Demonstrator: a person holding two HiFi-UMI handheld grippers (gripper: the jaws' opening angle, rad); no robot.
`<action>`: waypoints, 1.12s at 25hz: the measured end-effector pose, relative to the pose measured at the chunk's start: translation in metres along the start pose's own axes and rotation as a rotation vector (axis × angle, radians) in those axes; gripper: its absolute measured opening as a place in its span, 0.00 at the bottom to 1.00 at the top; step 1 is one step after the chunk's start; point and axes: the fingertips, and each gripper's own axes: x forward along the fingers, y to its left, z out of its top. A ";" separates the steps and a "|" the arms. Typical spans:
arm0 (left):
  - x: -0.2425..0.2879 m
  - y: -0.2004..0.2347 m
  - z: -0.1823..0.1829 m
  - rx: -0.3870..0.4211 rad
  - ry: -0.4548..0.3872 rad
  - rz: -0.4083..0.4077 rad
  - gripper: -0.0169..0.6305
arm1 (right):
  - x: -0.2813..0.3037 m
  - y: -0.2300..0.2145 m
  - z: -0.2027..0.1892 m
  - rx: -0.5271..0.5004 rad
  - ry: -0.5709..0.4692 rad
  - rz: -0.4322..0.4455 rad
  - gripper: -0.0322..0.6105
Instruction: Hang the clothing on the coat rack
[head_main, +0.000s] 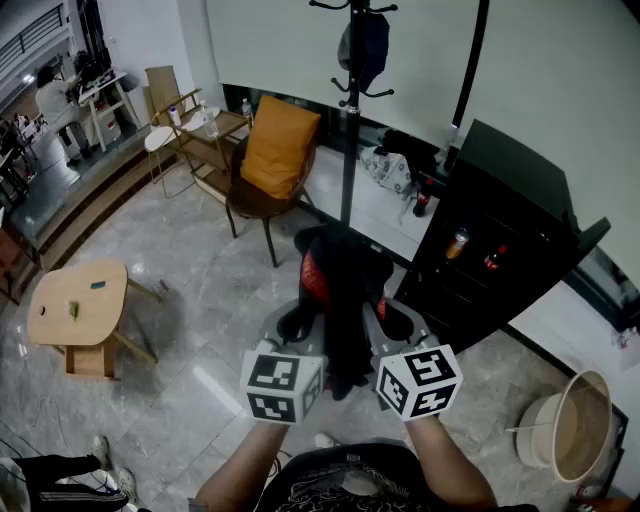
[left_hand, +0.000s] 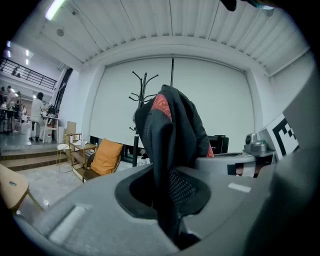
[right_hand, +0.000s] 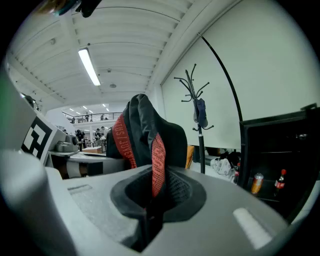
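Currently: clothing (head_main: 335, 290) carried, not yet hung.
Black clothing is pinched by left tool (left_hand: 167, 210) and right tool (right_hand: 150, 200), held aloft between them, short of coat rack (head_main: 350, 120); approach and hanging are left to be done.

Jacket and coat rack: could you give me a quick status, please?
Left hand-held gripper and right hand-held gripper shut on black jacket. Coat rack ahead, dark item hanging there. Orange chair beside its pole.
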 end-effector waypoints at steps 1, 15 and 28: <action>0.001 0.002 -0.001 0.006 0.008 0.000 0.08 | 0.002 0.000 0.001 0.000 0.000 0.000 0.09; 0.002 0.018 -0.007 -0.010 0.019 0.004 0.08 | 0.018 0.010 -0.006 0.018 0.017 0.004 0.09; 0.043 0.031 -0.001 0.009 0.024 0.029 0.08 | 0.054 -0.017 0.000 0.032 0.002 0.038 0.09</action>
